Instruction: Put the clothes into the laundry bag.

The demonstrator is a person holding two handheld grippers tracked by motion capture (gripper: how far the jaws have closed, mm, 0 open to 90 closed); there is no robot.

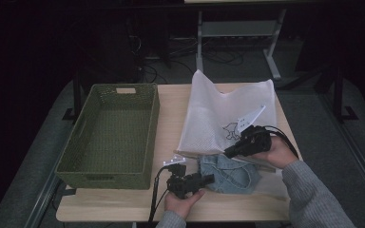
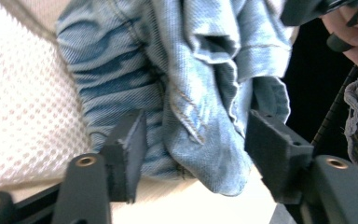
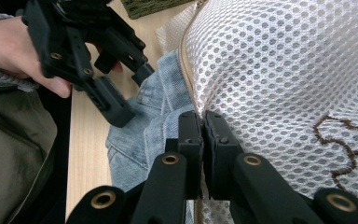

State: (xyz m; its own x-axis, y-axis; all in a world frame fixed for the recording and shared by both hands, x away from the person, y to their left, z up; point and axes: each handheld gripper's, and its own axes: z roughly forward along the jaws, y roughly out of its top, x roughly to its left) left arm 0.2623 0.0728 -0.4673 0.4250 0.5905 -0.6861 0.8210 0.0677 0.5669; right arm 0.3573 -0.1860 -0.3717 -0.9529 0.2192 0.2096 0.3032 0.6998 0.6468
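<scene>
A light blue denim garment (image 1: 230,173) lies bunched at the open near end of a white mesh bag (image 1: 218,109) on the wooden table (image 1: 171,107). My left gripper (image 1: 209,179) points at the garment from the left. In the left gripper view its jaws stand apart, with a fold of denim (image 2: 200,93) between them and the mesh (image 2: 23,107) beside it. My right gripper (image 1: 228,153) is shut on the mesh bag's rim (image 3: 284,70), right above the denim (image 3: 130,140). The right gripper view also has the left gripper (image 3: 130,93), held in a hand.
A deep green woven basket (image 1: 76,137) stands on the left half of the table. A dark line drawing marks the bag (image 1: 230,130). Beyond the far table edge are a metal frame and cables on the floor.
</scene>
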